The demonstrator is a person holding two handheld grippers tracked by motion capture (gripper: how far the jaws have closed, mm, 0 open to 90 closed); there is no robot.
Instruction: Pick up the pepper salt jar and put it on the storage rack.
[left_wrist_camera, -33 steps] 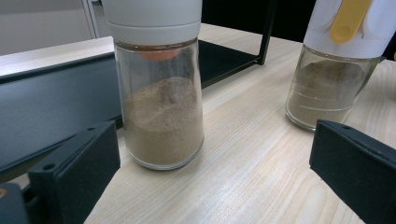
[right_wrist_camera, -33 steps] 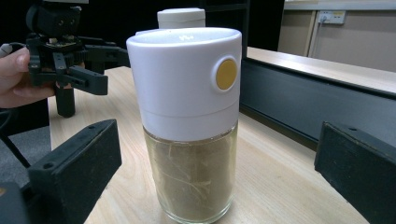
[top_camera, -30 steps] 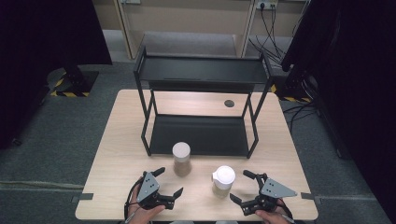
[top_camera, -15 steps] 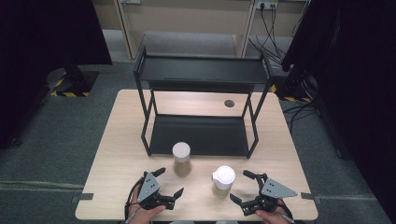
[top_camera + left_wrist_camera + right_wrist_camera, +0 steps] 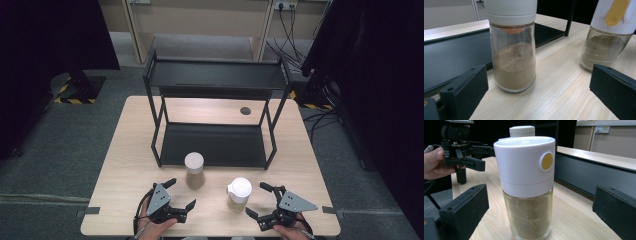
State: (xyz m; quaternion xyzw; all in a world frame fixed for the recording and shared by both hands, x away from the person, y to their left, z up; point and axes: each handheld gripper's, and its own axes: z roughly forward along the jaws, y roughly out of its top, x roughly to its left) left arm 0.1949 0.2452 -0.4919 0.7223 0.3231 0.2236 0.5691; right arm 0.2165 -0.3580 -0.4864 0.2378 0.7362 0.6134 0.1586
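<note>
Two glass spice jars stand on the wooden table (image 5: 130, 150) in front of a black two-tier rack (image 5: 215, 75). The left jar (image 5: 194, 170) (image 5: 514, 65) holds brown powder under a cream lid. The right jar (image 5: 239, 194) (image 5: 526, 182) has a white lid with a yellow button and pale contents; it also stands at the right in the left gripper view (image 5: 604, 47). My left gripper (image 5: 181, 193) (image 5: 537, 85) is open, just short of the left jar. My right gripper (image 5: 255, 199) (image 5: 539, 207) is open, with the white-lidded jar just ahead of its jaws, untouched.
The rack's lower shelf (image 5: 210, 142) lies right behind the jars, its front posts at either side. A round cable hole (image 5: 245, 110) sits at the table's back right. The other hand and its gripper (image 5: 461, 152) are off to the left in the right gripper view.
</note>
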